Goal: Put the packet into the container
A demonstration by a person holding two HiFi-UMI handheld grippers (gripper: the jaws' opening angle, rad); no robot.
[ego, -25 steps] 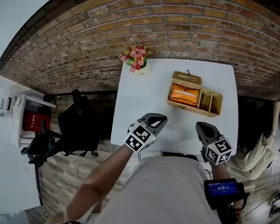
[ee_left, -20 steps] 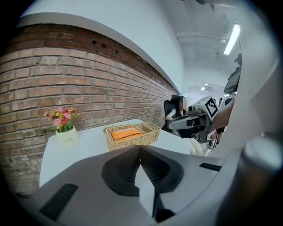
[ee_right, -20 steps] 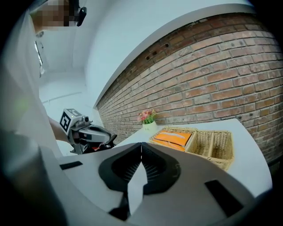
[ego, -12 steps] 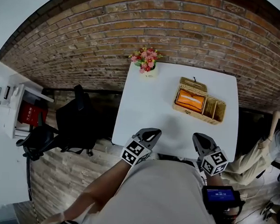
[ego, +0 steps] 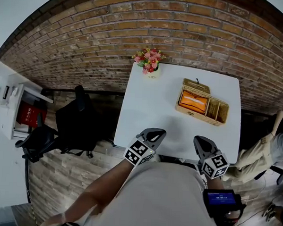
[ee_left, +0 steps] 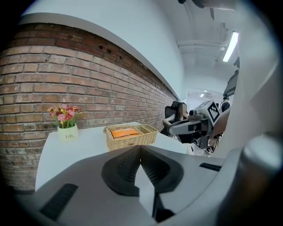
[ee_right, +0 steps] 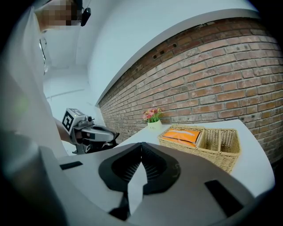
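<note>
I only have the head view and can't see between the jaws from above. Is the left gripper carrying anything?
Observer: No. The left gripper view shows the left gripper with jaws together, nothing between them.
Operator: And the right?
Observer: The right gripper is likewise shut and empty.
Operator: Does the packet stick up?
Observer: No; side-on, the orange packet lies no higher than the rim of the basket.

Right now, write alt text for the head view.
An orange packet lies in a wicker basket on a white table, flowers at a far corner. The shut, empty left gripper and right gripper sit at its near edge.
</note>
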